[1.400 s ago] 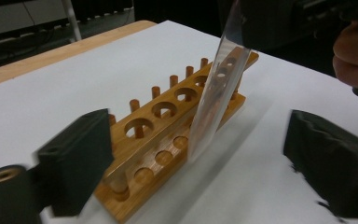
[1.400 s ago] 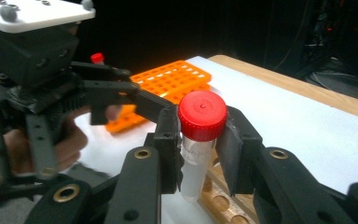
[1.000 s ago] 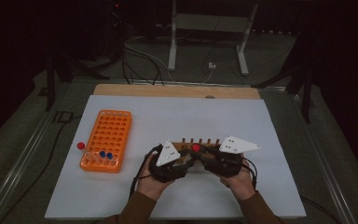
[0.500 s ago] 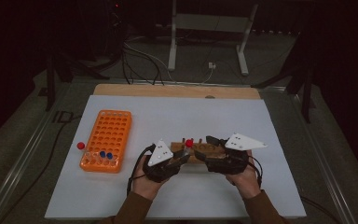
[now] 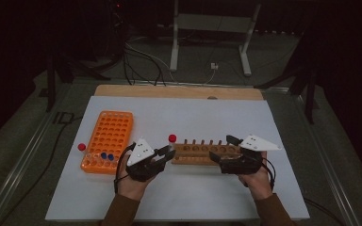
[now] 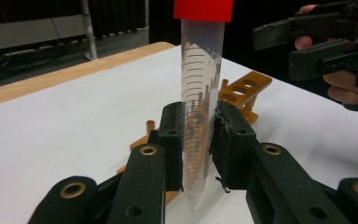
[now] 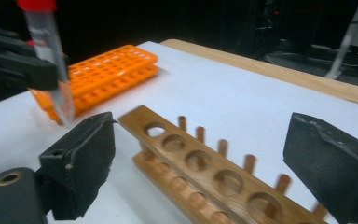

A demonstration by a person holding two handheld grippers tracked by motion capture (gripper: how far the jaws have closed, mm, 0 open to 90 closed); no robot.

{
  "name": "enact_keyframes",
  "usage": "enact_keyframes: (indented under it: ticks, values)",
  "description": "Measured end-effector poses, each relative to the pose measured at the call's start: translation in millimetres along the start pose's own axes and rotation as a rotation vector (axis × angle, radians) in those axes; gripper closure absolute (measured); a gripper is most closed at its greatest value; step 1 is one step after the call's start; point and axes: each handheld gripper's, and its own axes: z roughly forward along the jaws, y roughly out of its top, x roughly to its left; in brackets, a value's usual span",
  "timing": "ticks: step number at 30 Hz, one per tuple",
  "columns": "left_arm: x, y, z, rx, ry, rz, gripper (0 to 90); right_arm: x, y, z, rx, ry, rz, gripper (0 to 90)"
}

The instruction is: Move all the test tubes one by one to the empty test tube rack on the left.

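Left gripper (image 5: 166,154) clamped on red-capped tube (image 6: 198,100), now off left end of wooden rack (image 5: 203,152); right gripper (image 7: 214,163) just opened, empty, astride rack. Handover apparently done.

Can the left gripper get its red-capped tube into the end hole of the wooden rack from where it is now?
Probably yes. The left gripper holds the tube upright just off the wooden rack. Its holes look empty, and the right gripper stands open at the far end.
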Motion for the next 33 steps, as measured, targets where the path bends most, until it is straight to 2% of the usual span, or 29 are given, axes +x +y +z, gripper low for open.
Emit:
enact_keyframes:
  ticks: [5, 14, 27, 33]
  values:
    - [4.2, -1.5, -6.9, -0.007, 0.016, -0.003, 75.0, -9.7, -5.7, -3.8, -0.007, -0.019, 0.017, 3.8]
    - [14.2, -0.9, -25.1, -0.038, 0.061, -0.018, 74.9, -22.5, -9.0, -14.4, -0.037, -0.032, 0.055, 0.4]
    - [37.8, 5.4, -73.3, -0.095, 0.155, -0.034, 74.9, -26.8, -10.9, -18.6, -0.046, -0.052, 0.070, 0.0]
    - [48.6, 2.2, -92.5, -0.105, 0.222, -0.043, 74.9, -27.6, -11.3, -19.1, -0.048, -0.055, 0.078, 0.0]
